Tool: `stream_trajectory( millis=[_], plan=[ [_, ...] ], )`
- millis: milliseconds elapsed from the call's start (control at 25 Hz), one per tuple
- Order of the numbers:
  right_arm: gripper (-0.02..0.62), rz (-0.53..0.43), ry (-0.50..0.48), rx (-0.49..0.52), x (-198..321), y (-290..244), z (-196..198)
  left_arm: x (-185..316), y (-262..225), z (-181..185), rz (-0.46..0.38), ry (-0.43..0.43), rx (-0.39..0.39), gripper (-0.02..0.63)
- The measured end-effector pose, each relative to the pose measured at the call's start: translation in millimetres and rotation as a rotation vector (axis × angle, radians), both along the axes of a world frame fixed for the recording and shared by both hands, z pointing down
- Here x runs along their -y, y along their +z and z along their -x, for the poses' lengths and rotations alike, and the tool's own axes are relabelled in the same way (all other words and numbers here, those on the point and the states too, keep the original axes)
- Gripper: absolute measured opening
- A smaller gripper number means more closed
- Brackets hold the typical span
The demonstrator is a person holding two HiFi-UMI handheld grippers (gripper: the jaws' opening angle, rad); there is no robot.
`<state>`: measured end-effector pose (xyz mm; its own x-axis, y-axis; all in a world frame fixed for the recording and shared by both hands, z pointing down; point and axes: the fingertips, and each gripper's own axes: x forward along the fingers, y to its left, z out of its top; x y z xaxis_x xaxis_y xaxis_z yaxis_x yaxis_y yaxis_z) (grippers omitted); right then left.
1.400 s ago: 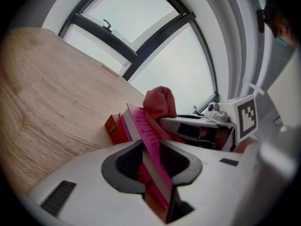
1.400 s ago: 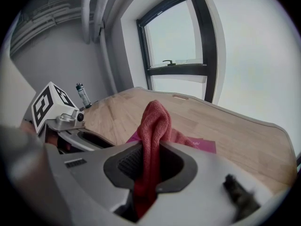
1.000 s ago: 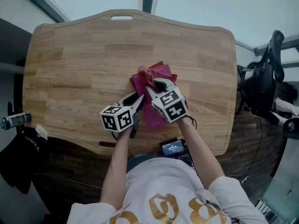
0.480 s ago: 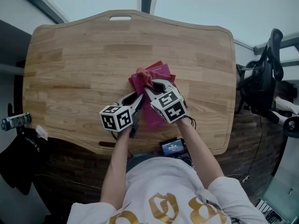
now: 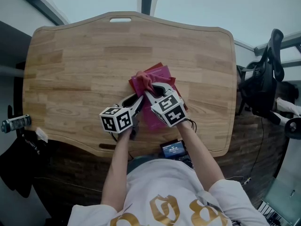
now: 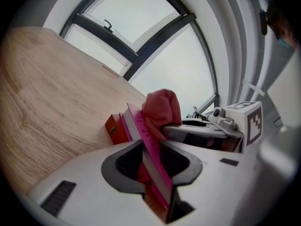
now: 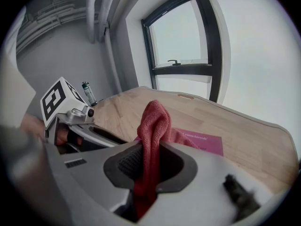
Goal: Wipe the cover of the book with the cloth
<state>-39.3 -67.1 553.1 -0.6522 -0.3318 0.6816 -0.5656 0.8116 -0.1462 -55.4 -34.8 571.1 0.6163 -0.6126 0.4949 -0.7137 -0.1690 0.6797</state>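
A magenta book (image 5: 163, 74) lies in the middle of the wooden table (image 5: 70, 69). My left gripper (image 5: 138, 102) is shut on the book's near edge; in the left gripper view the book's cover and pages (image 6: 141, 132) stand between the jaws of the left gripper (image 6: 151, 161). A red cloth (image 5: 143, 80) rests bunched on the cover. My right gripper (image 5: 150, 90) is shut on it, and the cloth (image 7: 153, 126) rises from between the jaws of the right gripper (image 7: 149, 166). Beyond it the cover (image 7: 201, 140) shows.
An orange-red flat thing (image 6: 113, 128) lies under the book's far end. A small bottle (image 5: 14, 121) stands off the table's left side, a small screen device (image 5: 173, 149) at its near edge, and an office chair (image 5: 265, 79) at the right.
My right gripper and the cloth have slid slightly to the left over the cover. The left gripper and the book have stayed put.
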Motion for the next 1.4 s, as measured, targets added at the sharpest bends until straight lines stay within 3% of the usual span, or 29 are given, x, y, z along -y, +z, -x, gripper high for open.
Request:
stream_trajectory(
  millis=[1400],
  plan=[
    [0.072, 0.024, 0.018, 0.007, -21.5, 0.3, -8.3, -0.7, 1.3, 0.9, -0.003, -0.016, -0.026, 0.12]
  ],
)
